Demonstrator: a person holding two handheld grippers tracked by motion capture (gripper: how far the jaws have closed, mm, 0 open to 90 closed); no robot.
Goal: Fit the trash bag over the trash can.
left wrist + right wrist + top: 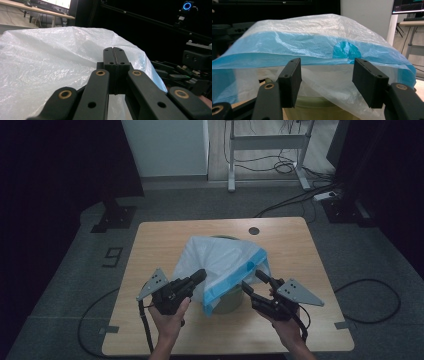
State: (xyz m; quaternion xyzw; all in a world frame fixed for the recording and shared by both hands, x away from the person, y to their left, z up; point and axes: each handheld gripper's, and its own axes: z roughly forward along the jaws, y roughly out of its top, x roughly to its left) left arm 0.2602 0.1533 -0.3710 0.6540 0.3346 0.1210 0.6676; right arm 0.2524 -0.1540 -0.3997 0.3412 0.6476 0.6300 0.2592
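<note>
Both handheld tools are matte black, each topped by a grey three-cornered plate dotted with small holes. The left gripper (200,276) trails a black cable at lower left of the high view; the right gripper (254,281) trails another. Brass-ringed pivots and round screw holes mark the linkages (forearms bare, no sleeves).

Counter (155,270) in front of me: light wood top, rounded corners, a small dark round hole (254,230) near its far edge. On it, toward the middle, stands a pale green bin (231,300) with a white-and-blue plastic bag (220,260) draped over it. Rest of the top bare wood. Counter stands on grey carpet floor (65,285); cables (372,300) lie on the floor to either side.
</note>
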